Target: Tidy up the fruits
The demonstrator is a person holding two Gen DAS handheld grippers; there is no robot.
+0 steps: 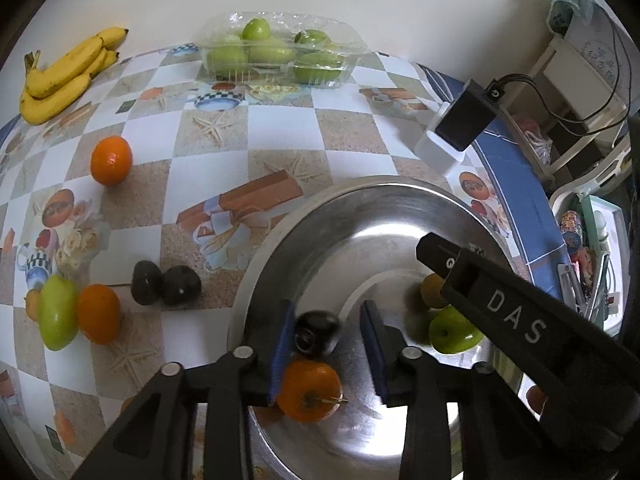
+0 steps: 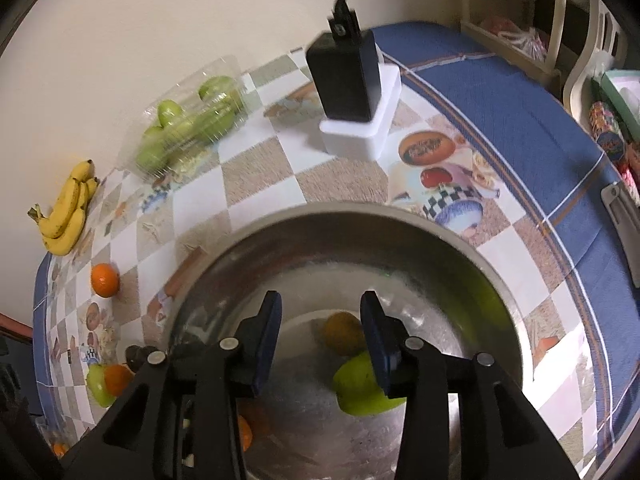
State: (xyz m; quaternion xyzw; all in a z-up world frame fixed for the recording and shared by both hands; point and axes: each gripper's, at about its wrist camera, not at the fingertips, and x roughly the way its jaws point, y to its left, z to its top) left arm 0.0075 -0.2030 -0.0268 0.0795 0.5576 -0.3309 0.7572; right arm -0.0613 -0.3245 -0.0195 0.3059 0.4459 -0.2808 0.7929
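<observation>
Two claws, left [image 1: 326,354] and right [image 2: 320,340], hang open over the round steel bowl [image 1: 360,208]; the released dark plum [image 1: 316,334] may roll, bruising the orange tangerine [image 1: 308,392].

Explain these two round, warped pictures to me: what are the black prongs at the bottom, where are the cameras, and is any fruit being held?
Each picture comes from a fisheye camera fixed on a hand-held two-finger gripper, looking forward along its fingers; a person carries one in each hand. The prongs are those fingers, with blue pads.

The left gripper hangs over a metal bowl. A dark fruit lies between its open jaws, and the far pad is clear of it. An orange sits just below.

The right gripper hangs over the same bowl, open, above a green apple and a dull orange fruit. Neither gripper holds anything.

On the patterned tablecloth lie bananas, a clear box of green fruit and more loose fruit.
</observation>
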